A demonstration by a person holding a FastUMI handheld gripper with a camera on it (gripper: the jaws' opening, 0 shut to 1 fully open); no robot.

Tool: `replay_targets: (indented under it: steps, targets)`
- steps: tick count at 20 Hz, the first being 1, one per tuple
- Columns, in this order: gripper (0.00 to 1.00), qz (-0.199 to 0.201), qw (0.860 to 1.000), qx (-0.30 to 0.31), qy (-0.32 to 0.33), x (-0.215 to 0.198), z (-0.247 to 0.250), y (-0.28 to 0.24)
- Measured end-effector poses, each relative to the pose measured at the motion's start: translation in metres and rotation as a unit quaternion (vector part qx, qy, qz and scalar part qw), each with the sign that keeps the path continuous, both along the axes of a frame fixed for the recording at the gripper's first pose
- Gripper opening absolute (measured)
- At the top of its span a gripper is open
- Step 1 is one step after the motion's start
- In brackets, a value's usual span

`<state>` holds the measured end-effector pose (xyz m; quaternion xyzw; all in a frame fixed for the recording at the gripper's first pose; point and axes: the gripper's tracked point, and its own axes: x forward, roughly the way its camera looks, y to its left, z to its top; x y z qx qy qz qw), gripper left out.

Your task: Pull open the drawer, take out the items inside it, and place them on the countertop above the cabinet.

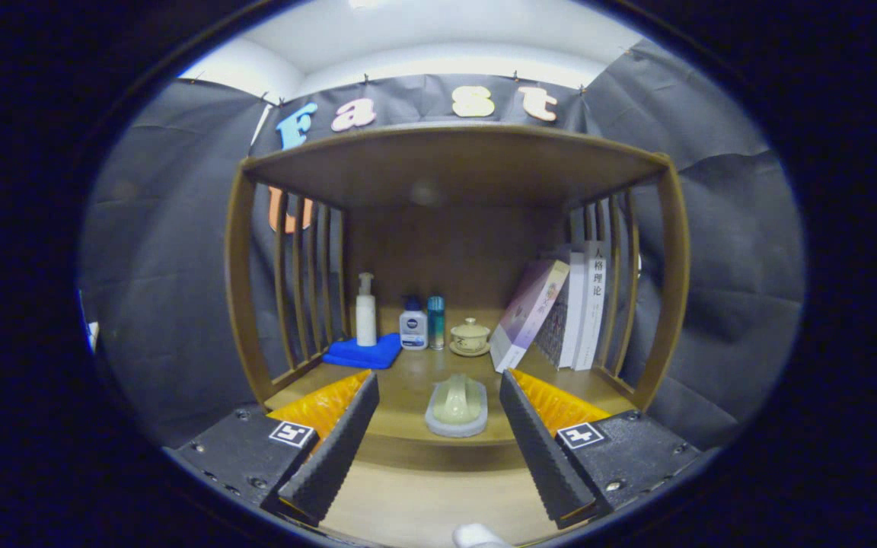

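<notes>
The gripper (438, 434) hangs with its fingers spread wide, holding nothing. At twelve o'clock between them a pale green soap dish (457, 408) sits on the wooden countertop (408, 388). Beyond it stand a pump bottle (365, 312) on a blue cloth (363, 353), a lidded teacup (470, 336) and leaning books (553, 312).

Staged home booth: wooden shelf unit (454, 164), toiletries, books (579, 304).

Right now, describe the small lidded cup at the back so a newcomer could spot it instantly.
Start at the wooden shelf unit with slatted sides, well beyond the open gripper. Along its back stand a white pump bottle, a squat bottle, a slim teal bottle, then leaning books. The lidded cup sits between teal bottle and books: pale, round, on a saucer, the row's shortest.
</notes>
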<state>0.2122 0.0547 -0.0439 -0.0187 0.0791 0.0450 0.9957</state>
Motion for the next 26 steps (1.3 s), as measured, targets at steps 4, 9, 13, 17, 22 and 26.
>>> replay_targets:
  steps: [4, 9, 13, 17, 22, 26]
  targets:
    - [1.00, -0.002, 0.999, -0.012, -0.047, -0.052, -0.005, 0.000]
    - [1.00, -0.022, 0.998, -0.013, -0.059, -0.081, -0.049, -0.009]
    - [1.00, -0.048, 0.997, -0.014, -0.057, -0.112, -0.086, -0.030]
    - [1.00, -0.060, 0.997, -0.009, -0.037, -0.131, -0.120, -0.045]
    - [1.00, -0.052, 0.998, -0.020, 0.001, -0.133, -0.155, -0.042]
    - [1.00, -0.053, 0.998, -0.023, 0.023, -0.129, -0.177, -0.039]
